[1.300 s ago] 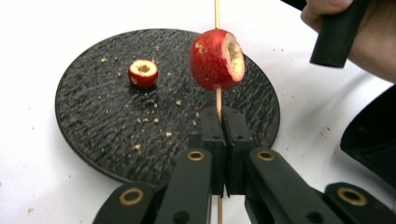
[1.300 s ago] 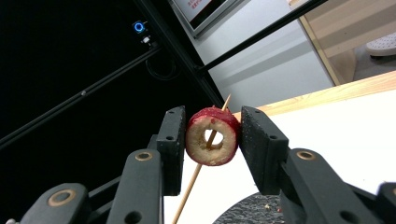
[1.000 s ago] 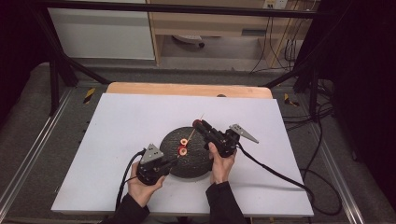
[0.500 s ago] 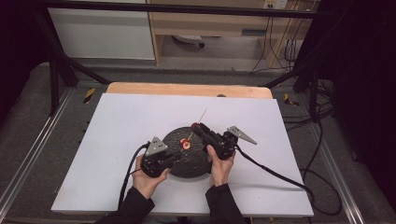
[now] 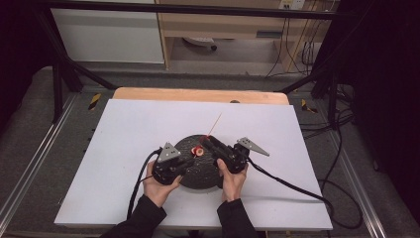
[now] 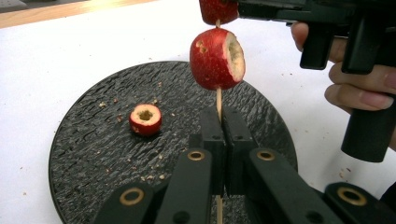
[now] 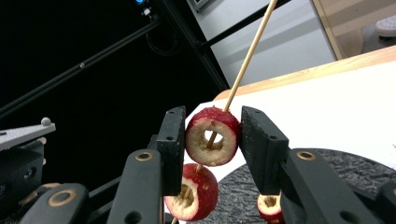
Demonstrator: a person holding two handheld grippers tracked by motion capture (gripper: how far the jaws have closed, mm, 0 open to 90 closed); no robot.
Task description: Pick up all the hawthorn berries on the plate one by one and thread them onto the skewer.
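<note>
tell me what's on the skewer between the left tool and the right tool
One cored red fruit, threaded on the skewer between left tool and right tool, in the left gripper view.

One fruit piece (image 6: 145, 119) lies on the plate (image 6: 88, 154), left of the skewer (image 6: 218, 100).

Round the plate (image 5: 198, 173): bare table (image 5: 124, 134) left, right & behind. Over it, both grippers w/ skewer (image 5: 214, 124) & fruit block; one fruit slice (image 6: 145, 119) lies on it.

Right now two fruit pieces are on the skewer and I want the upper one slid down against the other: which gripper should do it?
The right gripper: it already clamps the upper fruit piece. The left gripper pinches the skewer below the lower fruit piece and should just steady it.
</note>
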